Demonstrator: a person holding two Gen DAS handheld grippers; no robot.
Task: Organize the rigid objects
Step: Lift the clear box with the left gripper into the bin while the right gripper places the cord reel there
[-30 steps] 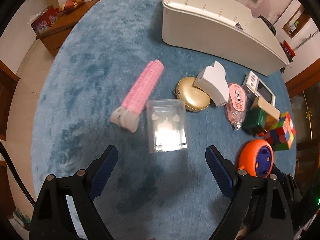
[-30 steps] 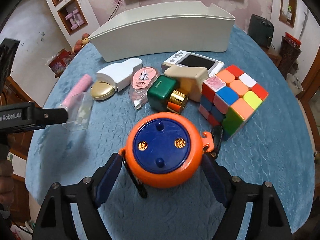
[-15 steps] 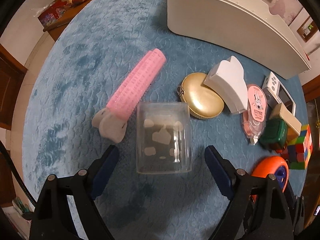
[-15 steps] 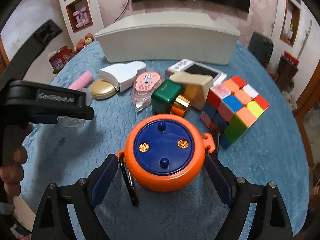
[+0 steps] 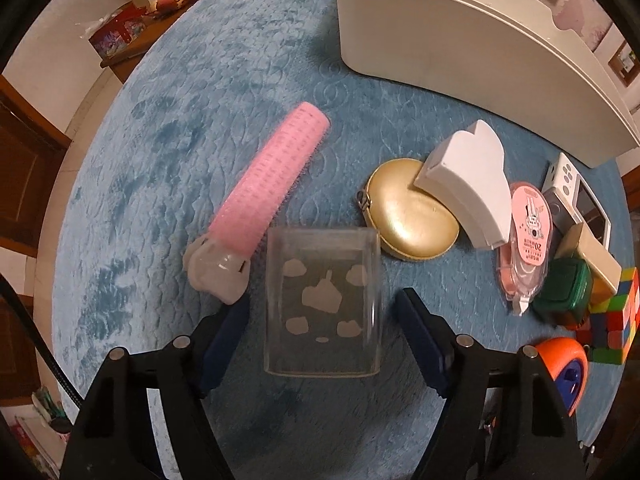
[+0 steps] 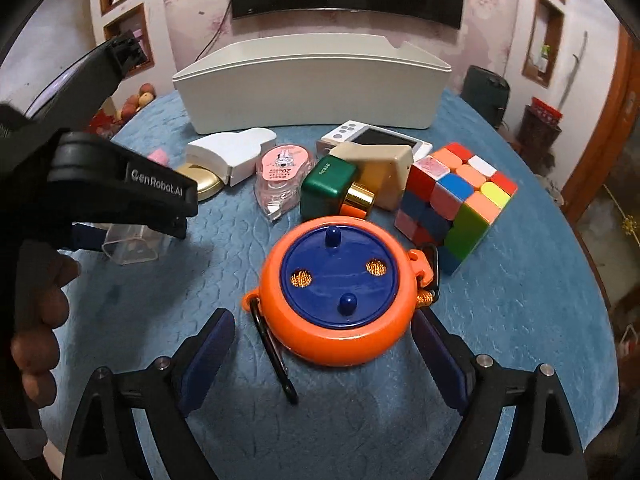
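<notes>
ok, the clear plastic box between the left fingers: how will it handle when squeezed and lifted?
The clear box looks thin-walled and hollow, so probably light, and it may flex if squeezed hard. Its glossy sides could slip on the pads. It lies flat on the plush blue cloth, so it is unlikely to roll; the pink roller alongside might get nudged.

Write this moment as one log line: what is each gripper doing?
left gripper: open, closing around clear box, pads not touching | right gripper: open, opening around orange disc | white bin: behind
</notes>
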